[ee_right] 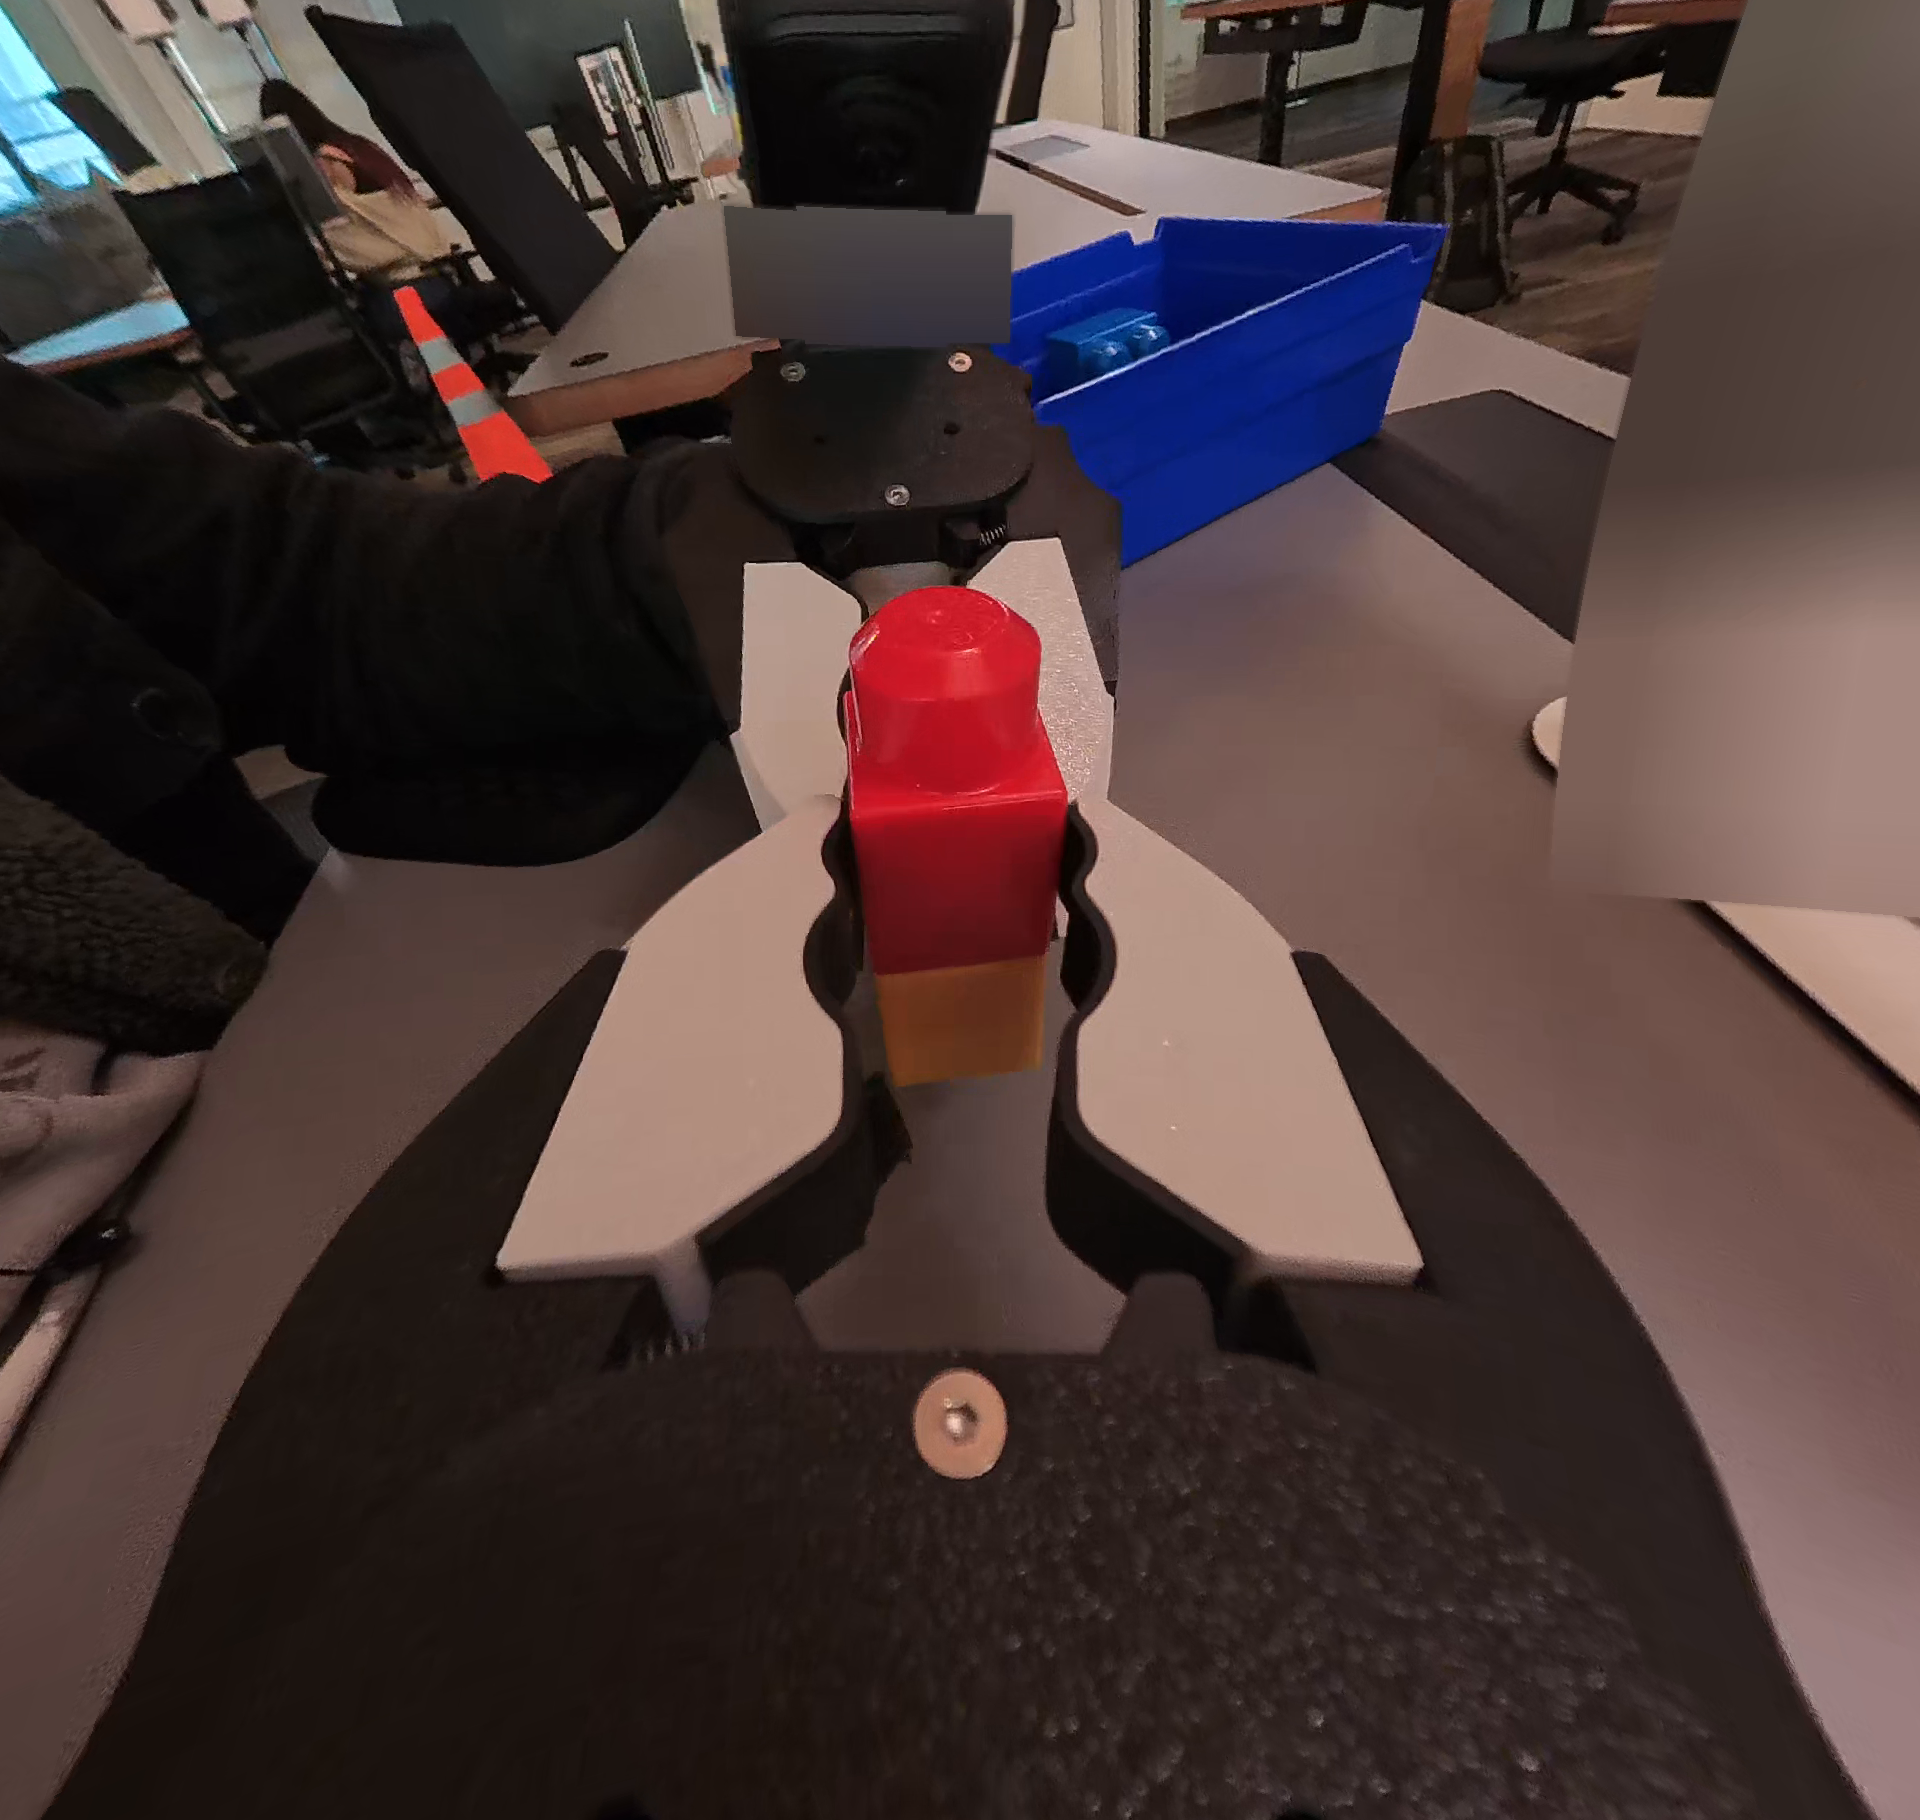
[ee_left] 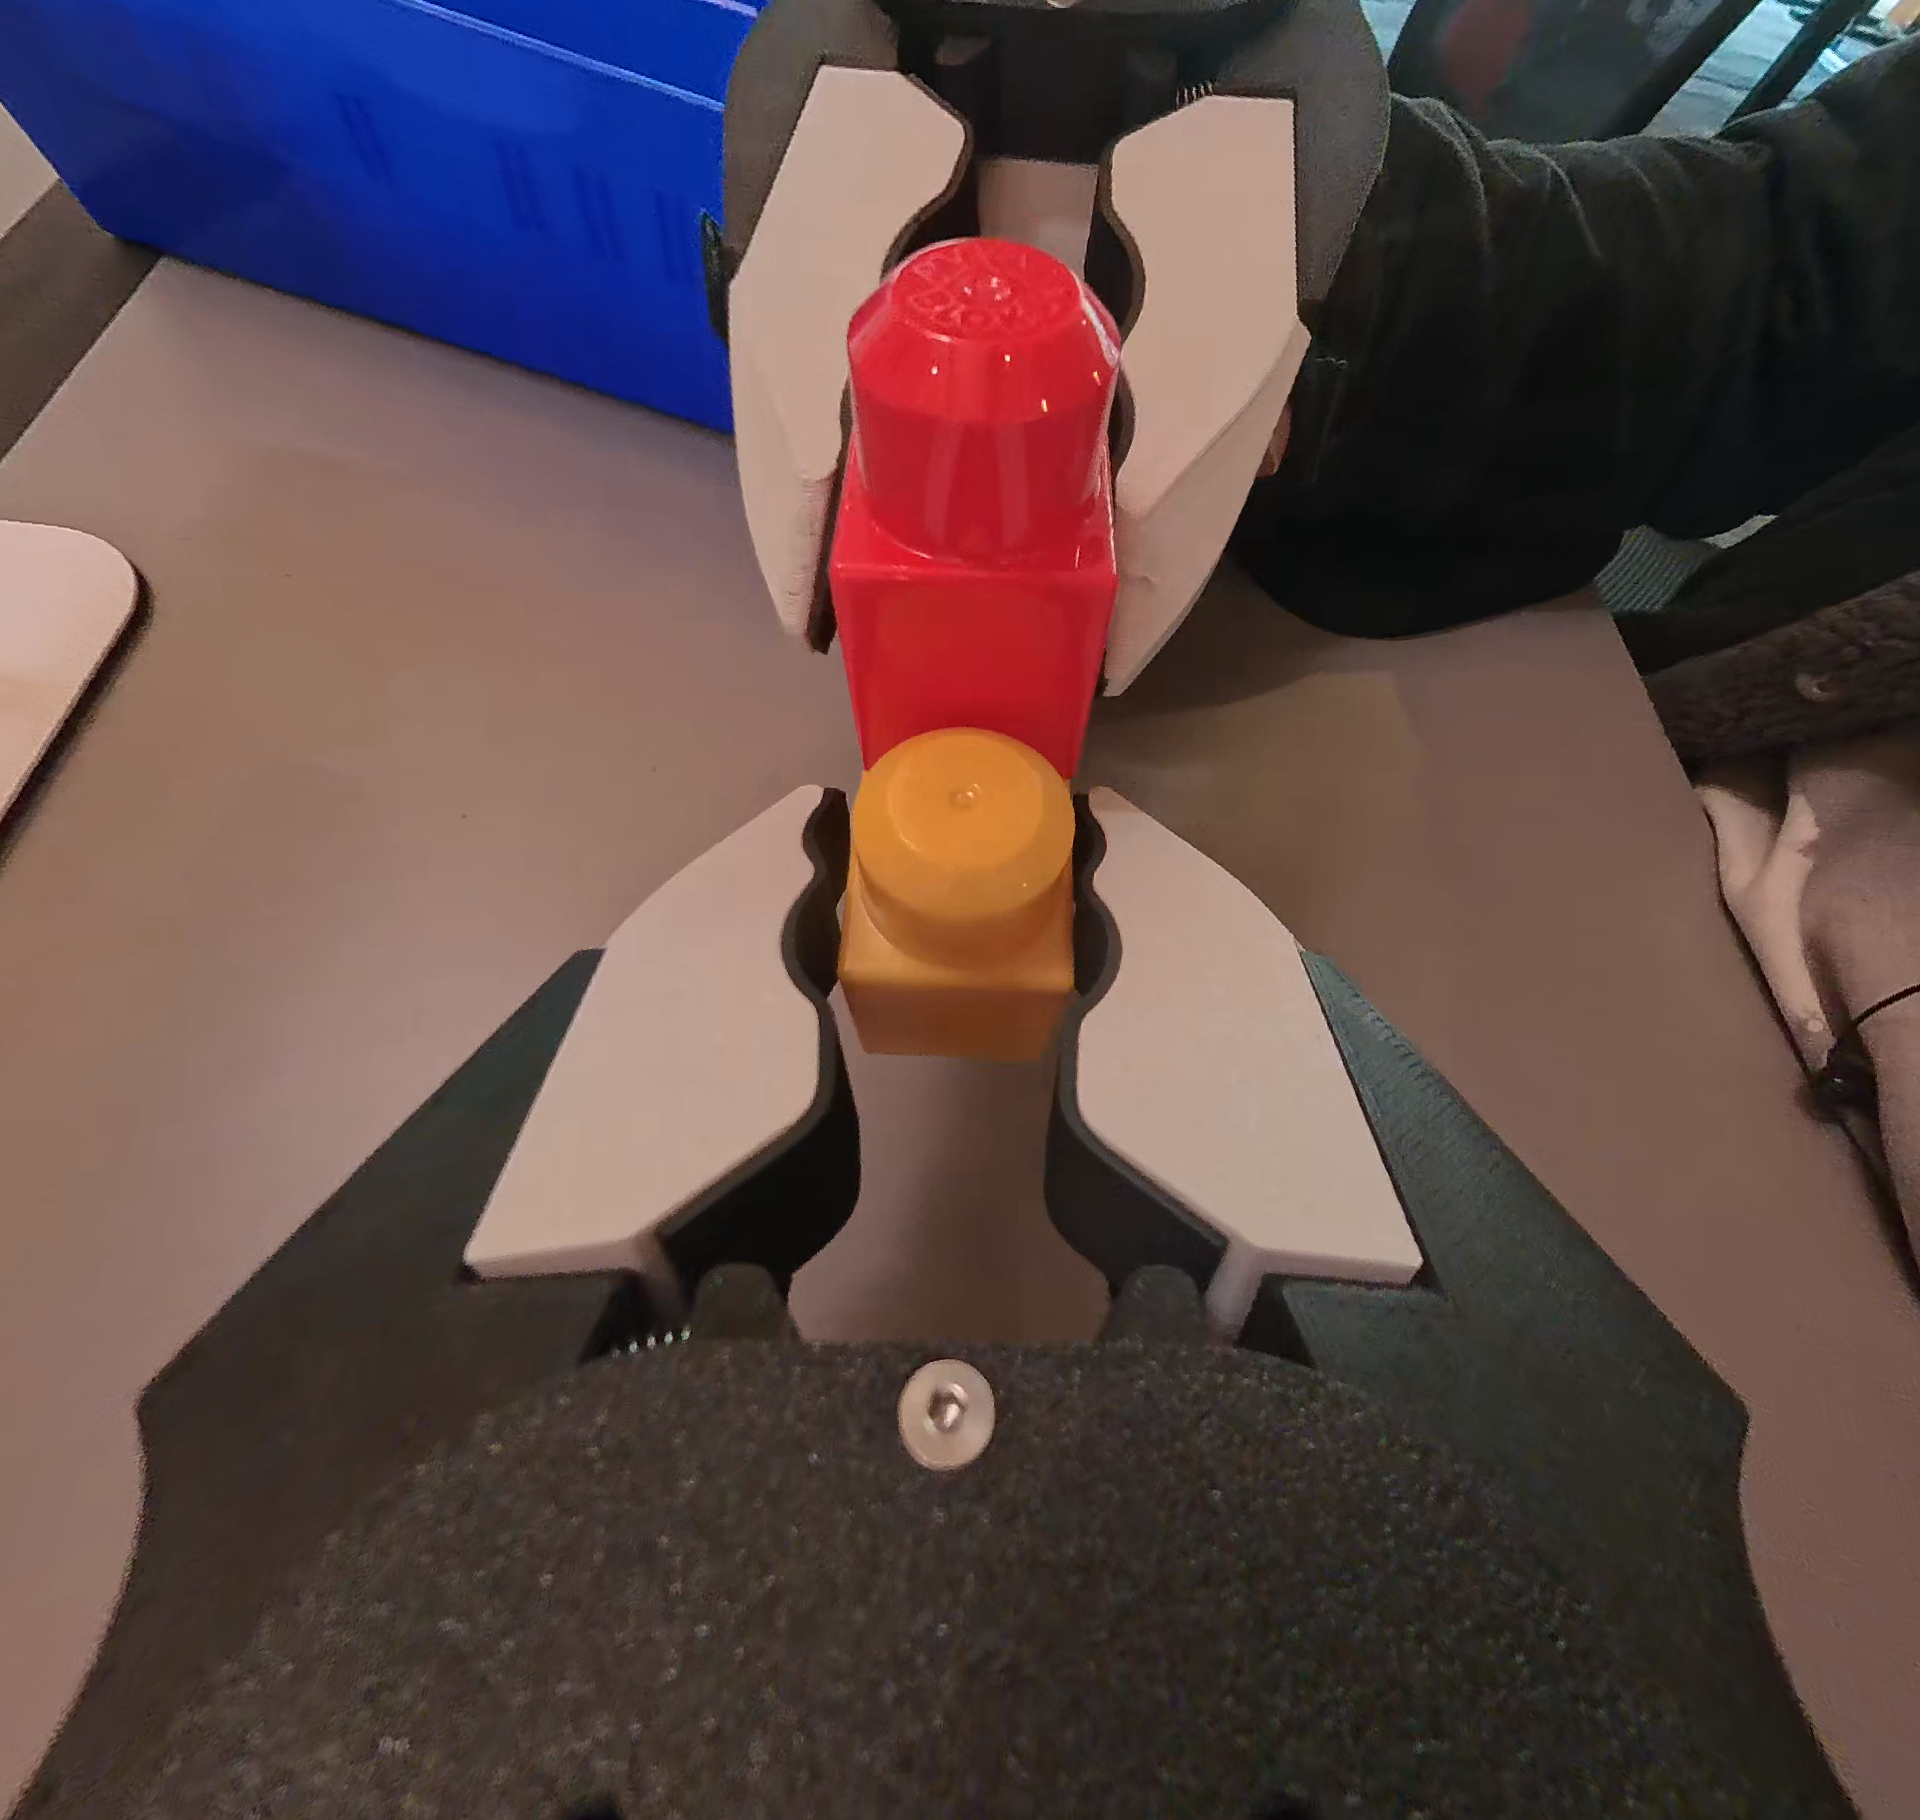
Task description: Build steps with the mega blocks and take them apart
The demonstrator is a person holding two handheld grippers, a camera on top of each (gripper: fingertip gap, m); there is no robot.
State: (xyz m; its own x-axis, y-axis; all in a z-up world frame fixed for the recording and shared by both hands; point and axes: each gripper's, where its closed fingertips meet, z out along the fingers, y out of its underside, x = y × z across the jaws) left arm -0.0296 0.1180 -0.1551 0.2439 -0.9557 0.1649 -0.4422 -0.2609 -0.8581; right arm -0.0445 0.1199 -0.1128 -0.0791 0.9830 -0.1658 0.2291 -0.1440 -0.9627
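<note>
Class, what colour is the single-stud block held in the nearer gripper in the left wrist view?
Orange block, clearest in the left wrist view.

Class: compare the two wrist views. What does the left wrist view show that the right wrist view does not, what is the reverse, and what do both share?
Only the left wrist view shows the orange block's round stud, gripped by the left gripper.

Only the right wrist view shows a blue block inside the blue bin and an orange traffic cone.

Both show the red block stacked above an orange block, the right gripper clamping the red one, and the grey table.

left claw point(ee_left: 956, 897): black, grey pads | sleeve point(ee_left: 1558, 316): black, possibly fleece
</note>
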